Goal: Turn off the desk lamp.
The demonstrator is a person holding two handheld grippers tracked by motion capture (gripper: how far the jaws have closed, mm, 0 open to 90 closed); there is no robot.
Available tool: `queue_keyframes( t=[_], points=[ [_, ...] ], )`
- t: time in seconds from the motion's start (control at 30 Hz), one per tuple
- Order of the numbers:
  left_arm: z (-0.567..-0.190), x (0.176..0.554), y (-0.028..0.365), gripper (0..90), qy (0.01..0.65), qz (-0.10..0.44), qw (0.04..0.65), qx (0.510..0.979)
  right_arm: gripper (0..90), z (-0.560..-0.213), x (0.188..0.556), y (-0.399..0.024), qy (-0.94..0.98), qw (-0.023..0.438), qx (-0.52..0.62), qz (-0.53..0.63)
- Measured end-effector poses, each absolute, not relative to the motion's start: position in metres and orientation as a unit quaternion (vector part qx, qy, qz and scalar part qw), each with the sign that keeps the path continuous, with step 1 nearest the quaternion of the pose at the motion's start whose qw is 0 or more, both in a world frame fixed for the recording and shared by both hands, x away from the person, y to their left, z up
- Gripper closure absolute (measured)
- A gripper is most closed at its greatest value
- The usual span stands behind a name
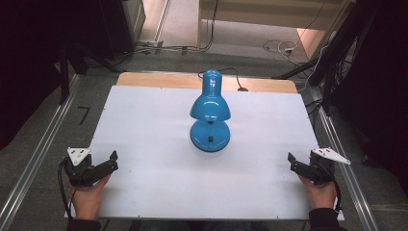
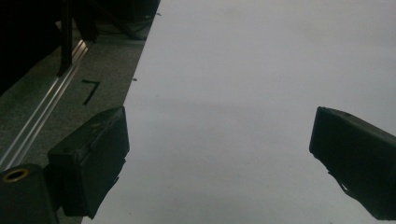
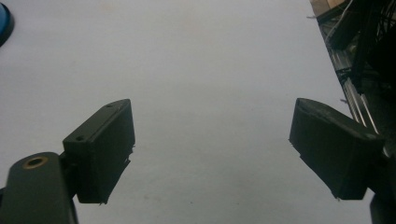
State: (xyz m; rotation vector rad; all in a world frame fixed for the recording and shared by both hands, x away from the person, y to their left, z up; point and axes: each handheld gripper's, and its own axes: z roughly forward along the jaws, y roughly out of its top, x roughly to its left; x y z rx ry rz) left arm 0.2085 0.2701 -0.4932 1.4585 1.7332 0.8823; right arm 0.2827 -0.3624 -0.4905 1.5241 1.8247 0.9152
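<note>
At the near edge of the white table [image 1: 144, 192], the left gripper [image 1: 114, 161] sits by the near-left corner w/ jaws spread wide, nothing between them; the right gripper [image 1: 290, 161] sits by the near-right edge, jaws likewise wide apart & empty. Farther back, approx. mid-table, the blue desk lamp [image 1: 210, 113] stands upright on its round base, shade tipped toward the person; it's well apart from both grippers, its cord running off the far edge.

Lamp [image 3: 3, 23] cut off by left edge, right gripper view.
</note>
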Motion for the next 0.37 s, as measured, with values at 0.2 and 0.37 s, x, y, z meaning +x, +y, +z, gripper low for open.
queue_keyframes(
  t=[0.2,0.37],
  points=[
    [-0.493,0.209,0.272,5.4,0.669,0.339,0.350,0.562,10.2,-0.497,0.286,-0.367,0.686,0.295,0.585,0.316],
    [-0.492,0.208,0.271,5.4,0.667,0.339,0.355,0.561,9.7,-0.503,0.291,-0.367,0.692,0.280,0.592,0.302]
  ],
)
